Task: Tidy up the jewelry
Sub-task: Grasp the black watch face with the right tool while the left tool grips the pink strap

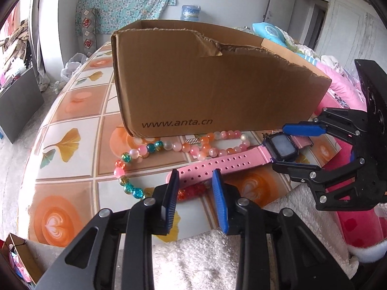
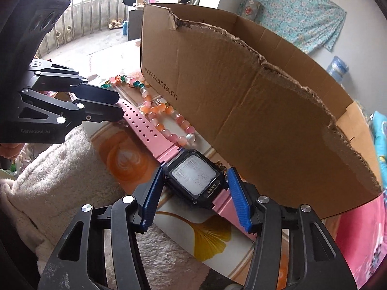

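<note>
A pink watch [image 2: 193, 180] with a dark square case lies face up on the patterned table, just in front of a brown cardboard box [image 2: 241, 96]. My right gripper [image 2: 195, 171] has its blue pads against both sides of the case. In the left wrist view it [image 1: 279, 147] comes in from the right around the watch [image 1: 283, 145]. The perforated strap [image 1: 229, 164] runs left to my left gripper [image 1: 195, 176], whose narrow jaws are closed on its free end. Red beads [image 1: 191, 192] lie just below those fingers. A long string of pink, orange and teal beads [image 1: 154, 147] curls along the box.
The box [image 1: 193, 77] has a torn upper edge and stands close behind the jewelry. A small metal clasp [image 1: 192, 141] lies among the beads. A white fluffy cloth [image 1: 205, 253] covers the table's near edge. Pink bedding [image 1: 338, 91] lies at the right.
</note>
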`<action>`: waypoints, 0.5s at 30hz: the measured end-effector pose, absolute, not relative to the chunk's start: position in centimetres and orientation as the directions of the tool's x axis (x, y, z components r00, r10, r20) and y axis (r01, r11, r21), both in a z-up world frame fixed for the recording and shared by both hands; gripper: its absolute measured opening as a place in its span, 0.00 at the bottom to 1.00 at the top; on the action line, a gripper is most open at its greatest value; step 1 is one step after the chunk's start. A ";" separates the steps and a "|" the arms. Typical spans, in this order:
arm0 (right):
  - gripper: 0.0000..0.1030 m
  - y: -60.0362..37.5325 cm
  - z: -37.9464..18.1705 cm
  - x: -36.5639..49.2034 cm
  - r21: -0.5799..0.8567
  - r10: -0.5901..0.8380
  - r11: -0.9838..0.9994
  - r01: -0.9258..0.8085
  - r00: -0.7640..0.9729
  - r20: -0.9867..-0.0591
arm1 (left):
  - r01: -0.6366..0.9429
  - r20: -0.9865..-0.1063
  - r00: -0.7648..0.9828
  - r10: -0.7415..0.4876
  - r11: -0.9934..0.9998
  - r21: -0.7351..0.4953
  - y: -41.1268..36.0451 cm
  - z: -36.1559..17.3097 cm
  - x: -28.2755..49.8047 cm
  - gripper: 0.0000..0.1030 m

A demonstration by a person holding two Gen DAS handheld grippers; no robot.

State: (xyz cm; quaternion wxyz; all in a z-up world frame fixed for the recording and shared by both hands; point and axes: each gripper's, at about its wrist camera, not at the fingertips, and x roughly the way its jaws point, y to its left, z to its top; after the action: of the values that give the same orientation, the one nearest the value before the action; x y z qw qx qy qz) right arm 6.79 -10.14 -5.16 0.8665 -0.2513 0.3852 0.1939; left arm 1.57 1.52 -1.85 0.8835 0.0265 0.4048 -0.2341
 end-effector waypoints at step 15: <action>0.51 -11.3 -4.5 6.4 -0.218 0.163 0.844 -0.489 0.622 -0.765 | 0.461 -0.706 0.586 -0.398 0.880 -0.114 2.0 -0.8 0.1 0.27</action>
State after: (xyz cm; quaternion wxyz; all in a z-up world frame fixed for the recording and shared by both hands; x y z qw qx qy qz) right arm 6.35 -11.33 -4.48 0.8764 -0.2078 0.3926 0.1861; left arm 0.13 2.04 -0.77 0.8896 0.0404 0.3856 -0.2414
